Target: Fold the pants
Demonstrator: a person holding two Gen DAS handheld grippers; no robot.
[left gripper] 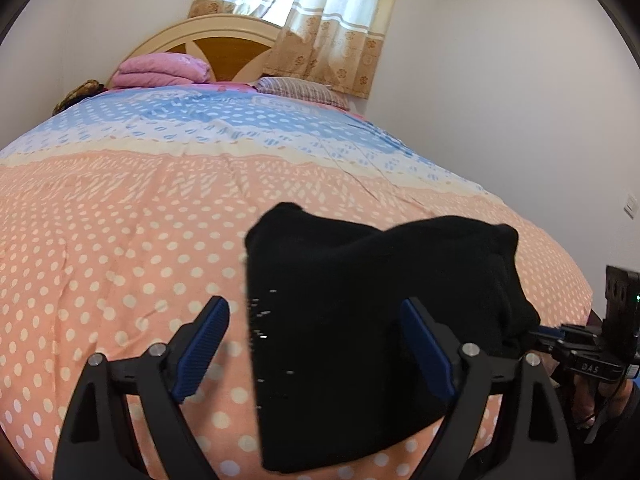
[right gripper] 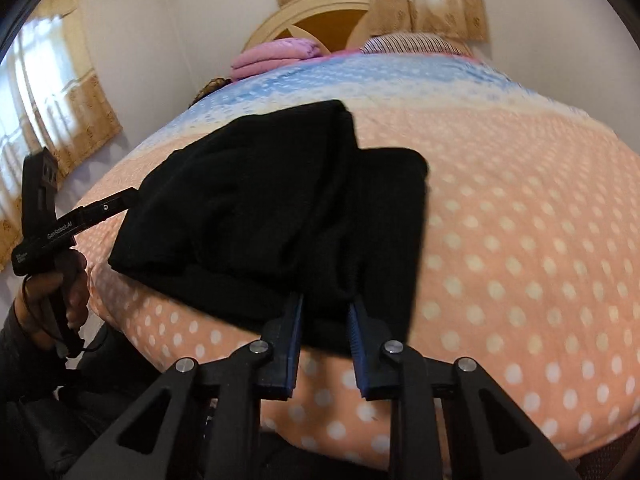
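Black pants (left gripper: 360, 280) lie folded into a thick stack on the dotted bedspread (left gripper: 120, 240), near the bed's front edge. My left gripper (left gripper: 314, 304) stands wide open and low over the stack's left part, one pad over bare bedspread, the other over the cloth. In the right wrist view the pants (right gripper: 260, 208) fill the middle, and my right gripper (right gripper: 326, 302) is narrowed on a bunch of cloth at their near edge. The left gripper (right gripper: 120, 202) reaches the stack from the left, held by a hand (right gripper: 68, 280). The right gripper (left gripper: 548, 330) shows at the stack's right edge.
A folded pink blanket (left gripper: 160, 70) and a striped pillow (left gripper: 300, 90) lie at the headboard (left gripper: 208, 40). Curtains (left gripper: 320, 20) hang behind it. The bed's edge (left gripper: 580, 292) drops away just right of the pants, next to a white wall.
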